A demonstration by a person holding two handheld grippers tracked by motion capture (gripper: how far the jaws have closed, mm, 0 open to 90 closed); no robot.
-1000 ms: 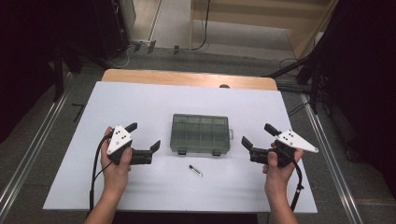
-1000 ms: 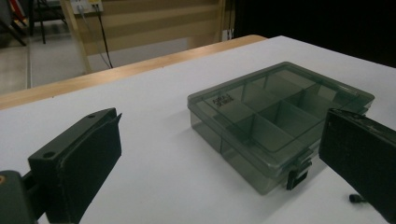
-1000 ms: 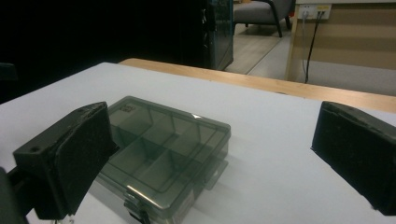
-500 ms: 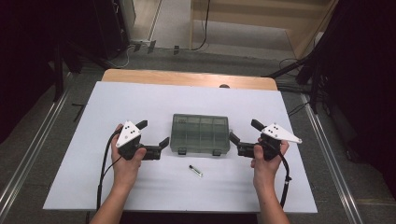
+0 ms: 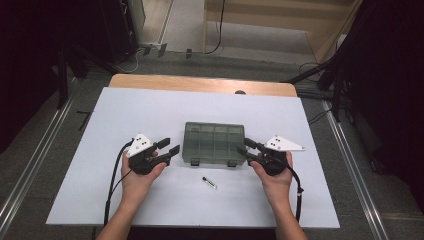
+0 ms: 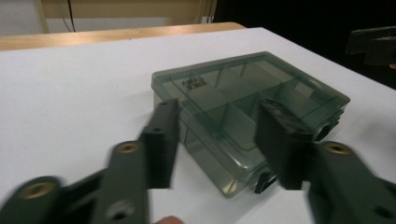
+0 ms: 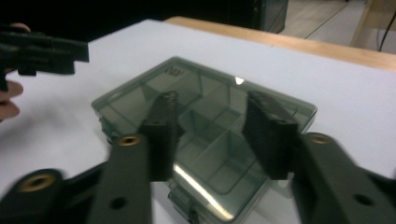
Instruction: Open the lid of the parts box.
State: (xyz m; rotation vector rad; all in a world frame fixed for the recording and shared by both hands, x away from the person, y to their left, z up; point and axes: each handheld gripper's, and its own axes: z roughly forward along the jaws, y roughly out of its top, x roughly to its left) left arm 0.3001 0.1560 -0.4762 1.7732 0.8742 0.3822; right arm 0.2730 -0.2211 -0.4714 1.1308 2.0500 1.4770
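- Smoked-green clear plastic box (image 5: 214, 143) lay lid-shut near the middle of the white table (image 5: 120, 110), its two latches (image 5: 194, 162) on the side facing the person.
- Box interior was split by dividers into several compartments; no contents could be made out through the lid in either gripper view.
- Left gripper (image 5: 167, 148) sat just left of the box, held in the left hand (image 5: 142, 167), jaws pointing toward the box's left end.
- Left jaws had just been closing; they stood part-open with nothing between them. In the high view a strip of bare table separated the tips from the box.
- Left gripper view: the box (image 6: 247, 112) lay beyond the two black jaws, its near corner showing in the gap between them, not touched.
- Right gripper (image 5: 246, 150) sat at the box's right end, held in the right hand (image 5: 274, 172), tips at or just over the box's front right corner.
- Right jaws had also just been closing; part-open, gripping nothing. Whether the tips touched the box I could not tell.
- Right gripper view: the jaws hung above the lid of the box (image 7: 205, 126), with the left gripper (image 7: 44, 51) visible beyond it at upper left.
- Small pen-like thing (image 5: 209, 182), dark with a pale end, lay on the table in front of the box, between the two hands and clear of both.
- Bare wood edge (image 5: 200, 83) of the table showed past the white surface on the far side.
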